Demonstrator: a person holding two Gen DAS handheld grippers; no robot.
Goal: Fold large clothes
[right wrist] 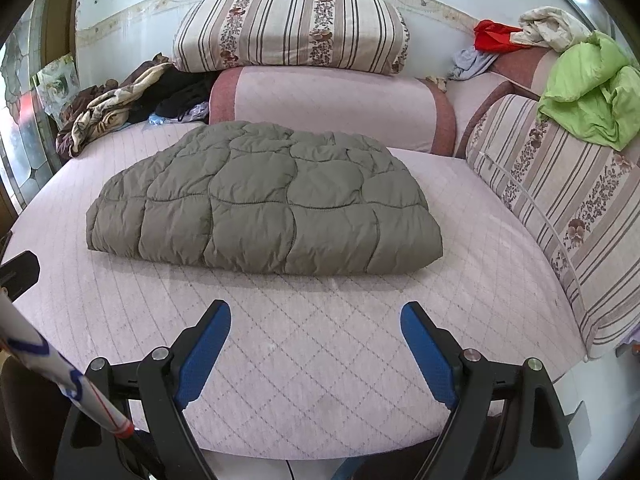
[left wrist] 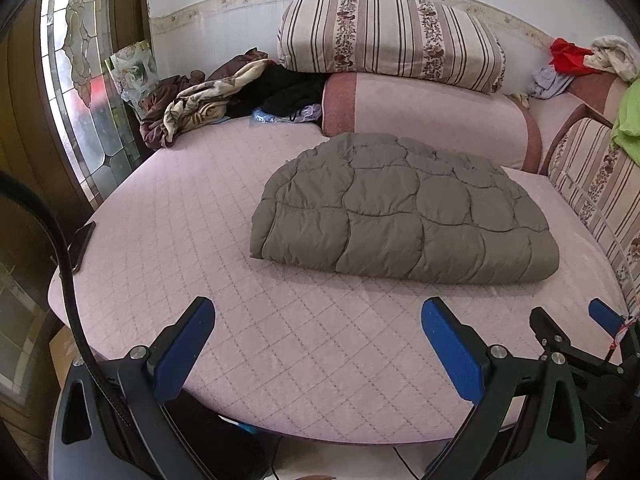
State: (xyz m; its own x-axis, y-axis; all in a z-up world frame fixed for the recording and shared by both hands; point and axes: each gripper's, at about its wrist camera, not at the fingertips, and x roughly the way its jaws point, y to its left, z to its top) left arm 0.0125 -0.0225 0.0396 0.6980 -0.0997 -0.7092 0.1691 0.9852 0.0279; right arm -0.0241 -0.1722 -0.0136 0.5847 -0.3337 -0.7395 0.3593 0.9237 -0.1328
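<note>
An olive-grey quilted puffer jacket [left wrist: 404, 212] lies folded into a thick bundle on the pink quilted bed [left wrist: 200, 208]; it also shows in the right wrist view [right wrist: 264, 208]. My left gripper [left wrist: 318, 312] is open and empty, hovering over the bed's near edge, well short of the jacket. My right gripper [right wrist: 316, 312] is open and empty, also short of the jacket's near edge. The right gripper's fingers show at the right edge of the left wrist view [left wrist: 576, 320].
Striped floral bedding [right wrist: 292, 28] rests on a pink bolster [right wrist: 332, 108] at the back. Crumpled clothes [left wrist: 208, 100] lie back left, green cloth [right wrist: 592, 92] on a striped cushion [right wrist: 560, 208] at right. A phone [left wrist: 82, 244] lies at the bed's left edge.
</note>
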